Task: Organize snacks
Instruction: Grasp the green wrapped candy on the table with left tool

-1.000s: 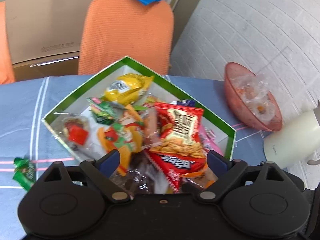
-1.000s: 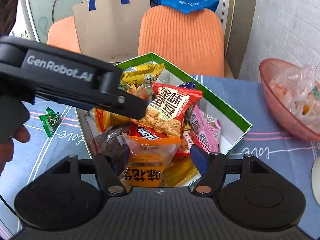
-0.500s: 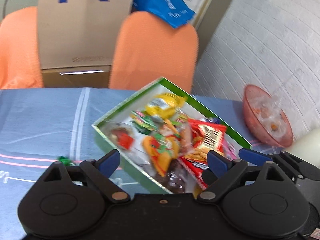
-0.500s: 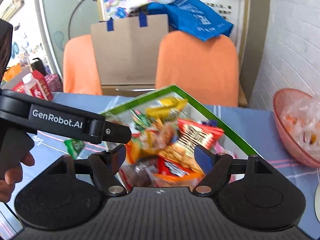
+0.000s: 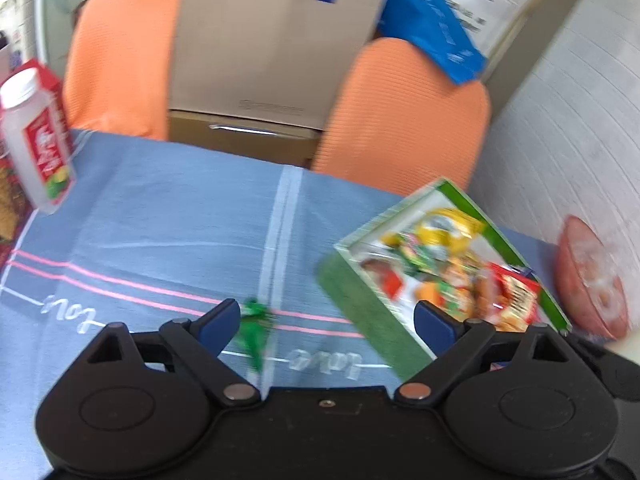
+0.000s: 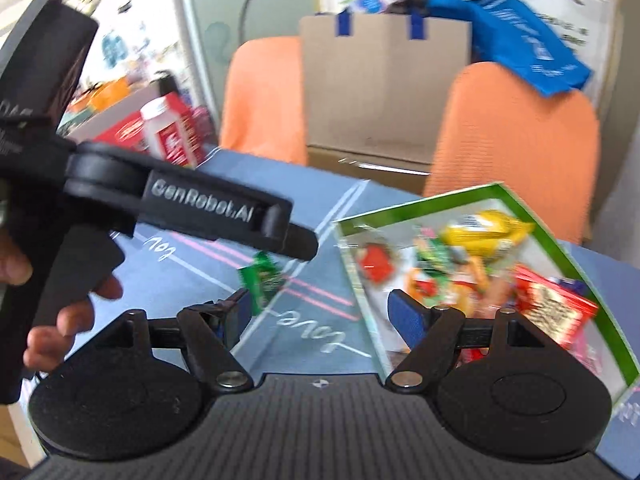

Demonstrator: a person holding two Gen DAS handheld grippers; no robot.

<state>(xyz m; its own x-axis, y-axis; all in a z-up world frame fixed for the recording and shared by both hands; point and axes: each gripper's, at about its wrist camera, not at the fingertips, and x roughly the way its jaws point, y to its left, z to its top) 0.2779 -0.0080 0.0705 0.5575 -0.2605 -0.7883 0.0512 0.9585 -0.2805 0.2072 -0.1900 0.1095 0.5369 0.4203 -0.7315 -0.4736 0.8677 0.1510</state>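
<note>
A green-rimmed box [image 5: 360, 300] [image 6: 532, 216] full of snack packets sits on the blue tablecloth, at the right in both wrist views. A small green snack packet [image 5: 254, 330] [image 6: 262, 276] lies loose on the cloth left of the box. My left gripper [image 5: 326, 320] is open above the cloth, and the green packet lies just inside its left fingertip [image 5: 218, 322]. My right gripper [image 6: 324, 312] is open and empty, with its right finger over the box's near left corner. The left gripper's body [image 6: 192, 208] crosses the right wrist view above the packet.
A white bottle with a red label [image 5: 34, 148] [image 6: 168, 132] stands at the table's far left. A pink bowl [image 5: 592, 280] sits right of the box. Two orange chairs [image 5: 404, 120] and a cardboard bag [image 5: 272, 48] stand behind the table. A hand [image 6: 60, 320] holds the left gripper.
Both grippers have swung left and pulled back from over the box. The box has slid to the right in both views, and the loose green packet now lies between the left gripper's fingers.
</note>
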